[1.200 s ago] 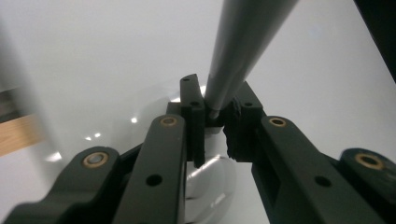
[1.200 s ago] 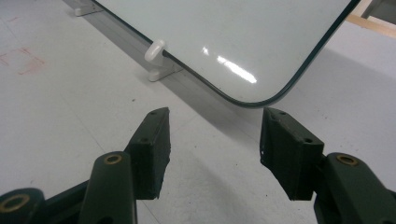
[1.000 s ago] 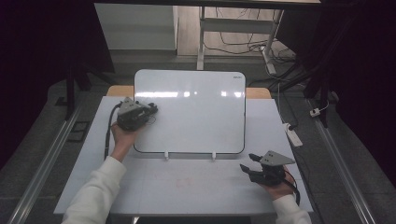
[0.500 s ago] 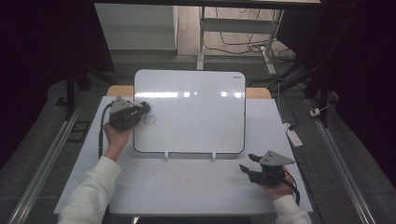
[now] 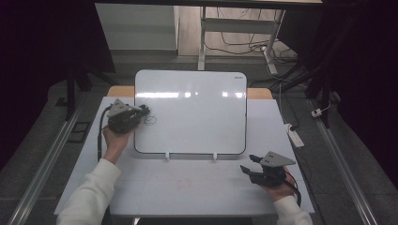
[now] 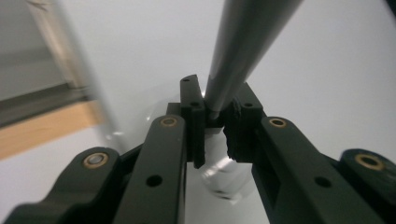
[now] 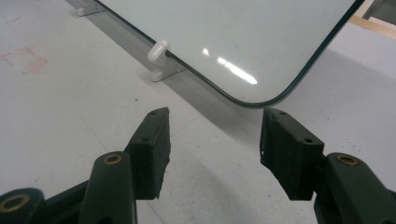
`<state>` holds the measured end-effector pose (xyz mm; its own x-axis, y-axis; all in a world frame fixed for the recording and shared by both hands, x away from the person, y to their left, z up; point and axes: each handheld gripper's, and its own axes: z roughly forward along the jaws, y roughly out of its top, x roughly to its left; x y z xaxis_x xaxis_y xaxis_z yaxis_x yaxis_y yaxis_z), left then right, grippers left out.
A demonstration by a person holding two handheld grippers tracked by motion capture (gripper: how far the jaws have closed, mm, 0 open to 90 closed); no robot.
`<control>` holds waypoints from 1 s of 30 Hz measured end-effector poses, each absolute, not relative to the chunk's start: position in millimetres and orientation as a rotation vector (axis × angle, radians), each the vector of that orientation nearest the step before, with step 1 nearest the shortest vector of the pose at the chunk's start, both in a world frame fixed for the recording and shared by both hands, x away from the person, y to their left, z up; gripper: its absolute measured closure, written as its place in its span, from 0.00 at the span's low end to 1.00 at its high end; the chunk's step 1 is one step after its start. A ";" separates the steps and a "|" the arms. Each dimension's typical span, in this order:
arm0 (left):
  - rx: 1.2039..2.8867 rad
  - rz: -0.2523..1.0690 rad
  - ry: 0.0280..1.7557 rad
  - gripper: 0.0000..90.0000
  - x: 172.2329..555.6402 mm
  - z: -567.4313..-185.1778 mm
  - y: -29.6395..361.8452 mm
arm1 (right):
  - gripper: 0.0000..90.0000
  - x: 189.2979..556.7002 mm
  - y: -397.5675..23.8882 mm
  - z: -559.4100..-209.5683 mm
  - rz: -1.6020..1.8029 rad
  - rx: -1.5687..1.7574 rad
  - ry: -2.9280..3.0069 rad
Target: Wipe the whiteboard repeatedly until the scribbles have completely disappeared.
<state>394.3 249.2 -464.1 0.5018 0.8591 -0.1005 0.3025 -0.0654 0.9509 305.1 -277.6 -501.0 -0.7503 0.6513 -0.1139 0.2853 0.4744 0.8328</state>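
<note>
The left gripper (image 5: 141, 112) is clamped on a dark marker (image 6: 243, 51) at the whiteboard (image 5: 197, 117)'s left edge, beside a small drawn loop (image 5: 150, 120), apparently to write, while the right gripper (image 5: 251, 164) rests wide open and empty on the table (image 5: 187, 187) near the board's near-right corner.

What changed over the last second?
The left tongs, shut on a marker, slid leftward along the whiteboard to its left edge, and a small drawn loop now shows beside them. The right tongs stayed open, resting on the table; the whiteboard didn't move.
</note>
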 end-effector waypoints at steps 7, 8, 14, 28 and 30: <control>1.714 0.550 0.941 0.87 388.9 -471.9 222.8 | 0.48 305.8 -277.3 -501.6 1.190 0.779 2.312; 1.738 0.553 0.925 0.87 387.1 -472.6 217.6 | 0.48 305.6 -277.1 -501.7 1.189 0.778 2.313; 1.634 0.611 1.031 0.87 387.2 -467.6 253.2 | 0.48 305.2 -277.5 -501.7 1.192 0.778 2.313; 1.640 0.624 1.022 0.87 382.2 -471.8 252.3 | 0.48 305.1 -275.7 -502.0 1.188 0.776 2.316; 1.579 0.578 1.058 0.87 387.4 -471.2 264.5 | 0.48 305.3 -276.1 -502.2 1.189 0.778 2.316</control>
